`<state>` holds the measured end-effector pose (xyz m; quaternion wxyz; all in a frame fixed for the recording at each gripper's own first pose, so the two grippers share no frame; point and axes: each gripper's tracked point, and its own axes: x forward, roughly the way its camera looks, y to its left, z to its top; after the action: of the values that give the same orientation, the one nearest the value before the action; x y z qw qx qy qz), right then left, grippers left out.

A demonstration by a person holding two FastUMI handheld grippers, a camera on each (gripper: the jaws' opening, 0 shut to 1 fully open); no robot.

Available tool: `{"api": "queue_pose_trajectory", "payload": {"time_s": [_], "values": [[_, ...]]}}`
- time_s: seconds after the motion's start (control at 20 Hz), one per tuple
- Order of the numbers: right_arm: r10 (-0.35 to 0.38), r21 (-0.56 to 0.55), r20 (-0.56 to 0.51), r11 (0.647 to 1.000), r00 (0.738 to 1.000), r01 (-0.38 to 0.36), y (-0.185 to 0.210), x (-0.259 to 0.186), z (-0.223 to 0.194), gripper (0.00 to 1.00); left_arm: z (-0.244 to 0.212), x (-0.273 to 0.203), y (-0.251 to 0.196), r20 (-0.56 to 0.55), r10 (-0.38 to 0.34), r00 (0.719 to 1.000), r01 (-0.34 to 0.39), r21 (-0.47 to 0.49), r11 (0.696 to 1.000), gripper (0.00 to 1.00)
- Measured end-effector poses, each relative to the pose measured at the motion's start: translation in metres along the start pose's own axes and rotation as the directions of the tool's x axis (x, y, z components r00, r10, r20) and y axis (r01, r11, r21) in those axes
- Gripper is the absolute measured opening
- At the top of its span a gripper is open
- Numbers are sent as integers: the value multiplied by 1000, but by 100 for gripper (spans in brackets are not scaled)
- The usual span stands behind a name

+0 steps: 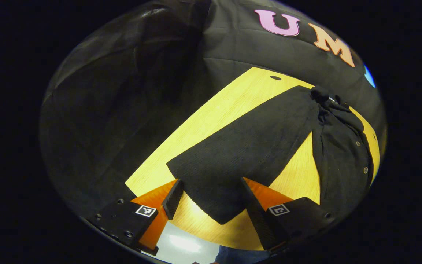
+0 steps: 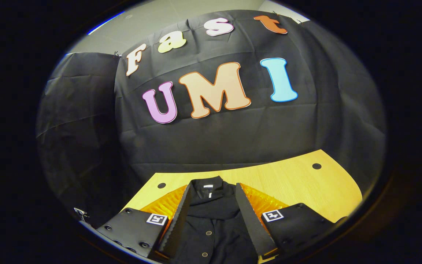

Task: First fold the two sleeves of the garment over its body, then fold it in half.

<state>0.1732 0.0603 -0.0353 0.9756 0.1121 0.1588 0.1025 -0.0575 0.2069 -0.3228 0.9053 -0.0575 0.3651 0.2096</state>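
Left claw (image 1: 211,205) gapes wide around the sleeve (image 1: 240,154), which lies spread on the counter (image 1: 203,121) beside the garment (image 2: 211,227): first fold pending, needing a pinch. Right claw (image 2: 211,216) hovers wide over its collar.

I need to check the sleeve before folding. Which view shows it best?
The left gripper view: the sleeve lies spread flat across the table. The right gripper view shows the garment's collar and buttoned front instead.
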Motion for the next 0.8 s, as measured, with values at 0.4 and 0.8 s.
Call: {"api": "queue_pose_trajectory", "payload": {"time_s": [0.4, 0.8], "values": [[-11, 8, -53, 1000, 999, 11, -9, -20, -27, 79, -1, 0, -7, 47, -35, 998, 35, 4, 999, 93], [-1, 27, -96, 1000, 995, 4, -9, -24, -48, 79, -3, 1, -37, 60, -127, 990, 119, 127, 985, 22]]}}
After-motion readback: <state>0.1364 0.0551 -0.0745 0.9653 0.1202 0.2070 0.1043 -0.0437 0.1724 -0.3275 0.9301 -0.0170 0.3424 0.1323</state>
